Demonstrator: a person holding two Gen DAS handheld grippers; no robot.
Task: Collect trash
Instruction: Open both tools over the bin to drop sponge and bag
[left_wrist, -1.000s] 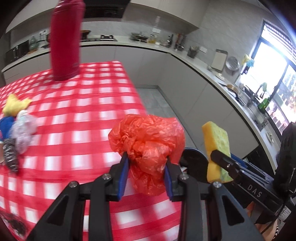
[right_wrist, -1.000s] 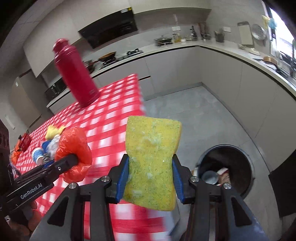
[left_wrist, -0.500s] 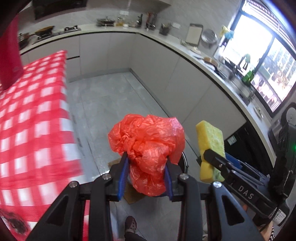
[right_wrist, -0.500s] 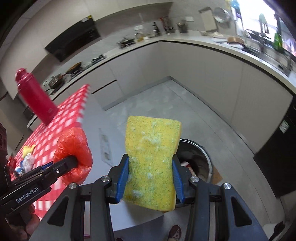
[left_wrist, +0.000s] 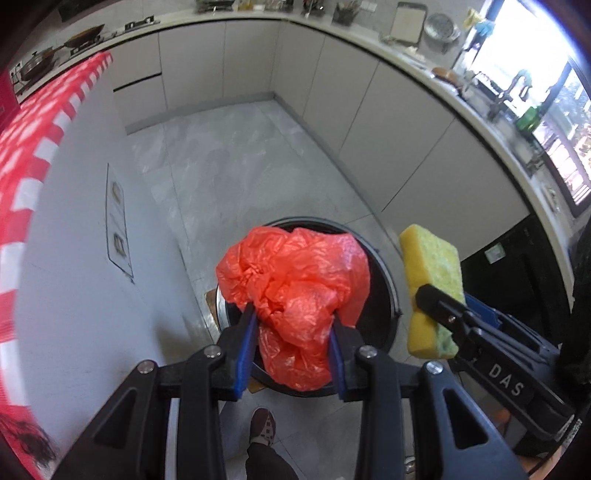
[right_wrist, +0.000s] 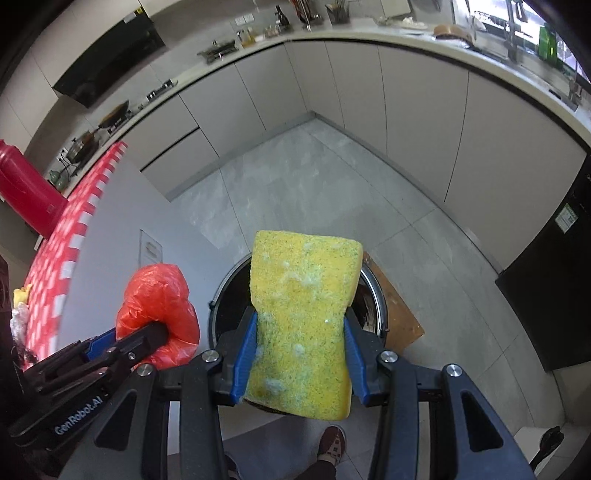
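Note:
My left gripper (left_wrist: 291, 321) is shut on a crumpled red plastic bag (left_wrist: 295, 288), held straight above a round black trash bin (left_wrist: 384, 306) on the floor. The right gripper (right_wrist: 300, 325) is shut on a yellow sponge (right_wrist: 303, 317) with green flecks, upright between the blue pads, over the same bin (right_wrist: 375, 291). In the left wrist view the sponge (left_wrist: 432, 288) and the right gripper (left_wrist: 436, 302) sit just right of the bin. The right wrist view shows the red bag (right_wrist: 159, 310) and left gripper (right_wrist: 155, 330) to the bin's left. The bin's inside is mostly hidden.
A table with a red checked cloth (left_wrist: 22, 177) stands at the left, a red flask (right_wrist: 22, 192) on it. Grey floor tiles (left_wrist: 236, 173) lie beyond the bin, ringed by cabinets (right_wrist: 406, 122). A brown board (right_wrist: 399, 317) lies under the bin. A person's shoe (left_wrist: 263, 428) is below.
Both grippers swung off the checked table, rightward and down, and now hang over the bin. The bag and the sponge stayed gripped throughout.

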